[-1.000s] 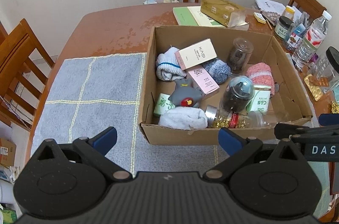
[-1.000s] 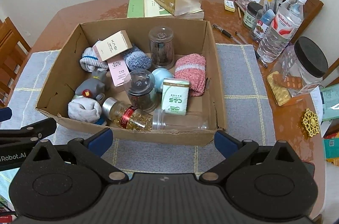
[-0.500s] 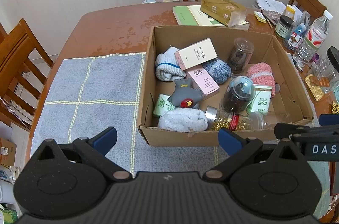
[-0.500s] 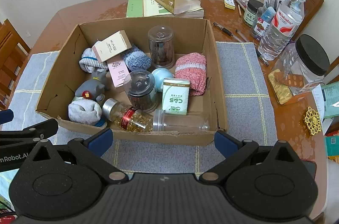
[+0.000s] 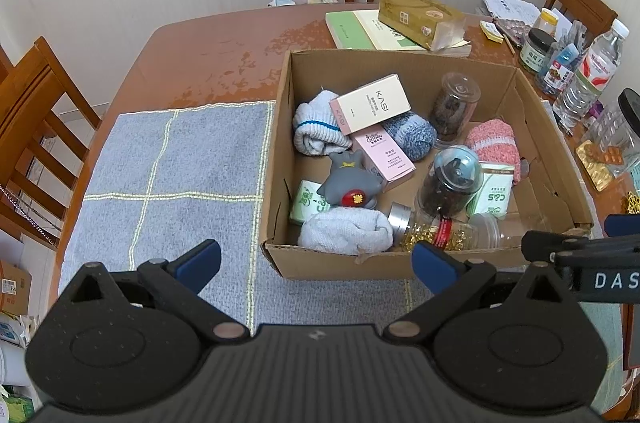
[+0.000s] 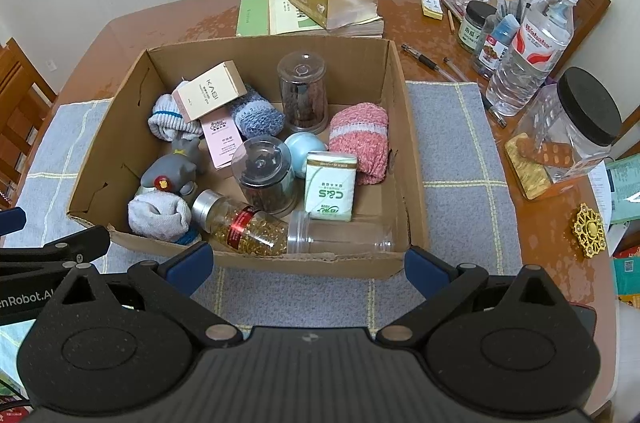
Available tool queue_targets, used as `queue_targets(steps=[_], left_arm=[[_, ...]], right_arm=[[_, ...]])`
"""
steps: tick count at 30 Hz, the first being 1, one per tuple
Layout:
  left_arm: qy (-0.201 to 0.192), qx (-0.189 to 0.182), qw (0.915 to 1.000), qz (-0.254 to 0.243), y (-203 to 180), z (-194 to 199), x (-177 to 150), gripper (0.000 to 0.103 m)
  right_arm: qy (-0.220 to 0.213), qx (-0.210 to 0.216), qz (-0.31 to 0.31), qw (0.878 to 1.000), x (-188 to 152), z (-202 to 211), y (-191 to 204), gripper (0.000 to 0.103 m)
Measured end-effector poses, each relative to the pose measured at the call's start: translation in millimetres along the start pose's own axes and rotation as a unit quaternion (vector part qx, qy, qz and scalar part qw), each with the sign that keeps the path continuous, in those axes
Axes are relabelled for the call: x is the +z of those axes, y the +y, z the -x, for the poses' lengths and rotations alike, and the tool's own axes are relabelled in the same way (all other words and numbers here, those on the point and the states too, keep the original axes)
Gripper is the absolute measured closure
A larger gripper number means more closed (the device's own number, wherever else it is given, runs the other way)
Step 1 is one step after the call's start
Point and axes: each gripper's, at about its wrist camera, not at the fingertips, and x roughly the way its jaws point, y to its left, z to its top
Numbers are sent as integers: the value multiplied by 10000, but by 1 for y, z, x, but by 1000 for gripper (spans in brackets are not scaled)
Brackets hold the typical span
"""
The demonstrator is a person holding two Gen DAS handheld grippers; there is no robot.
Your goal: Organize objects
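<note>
Though crammed, cardboard box (image 6: 400, 127) untouched.

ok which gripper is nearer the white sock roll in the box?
Left. The white sock roll lies just ahead of the left gripper; the right gripper sits further to the sock's right.

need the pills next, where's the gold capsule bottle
Right wrist view: the capsule bottle lies on its side at the box's near wall, between the white sock and a clear jar.

— What colour is my mat (image 5: 180, 159)?
— Grey-blue, with pale yellow grid lines.
— My fingertips (image 6: 188, 265)?
— Blue pads on black.
— The rolled sock (image 6: 360, 139)?
— Pink, one white stripe.
</note>
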Motion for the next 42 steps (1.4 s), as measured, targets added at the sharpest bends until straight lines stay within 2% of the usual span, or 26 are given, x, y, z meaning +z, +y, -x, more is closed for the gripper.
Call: queue_targets(steps=[42], left_arm=[[18, -22, 10000, -61, -2, -2, 1, 2]], right_arm=[[-19, -13, -33, 10000, 3, 0, -1, 0]])
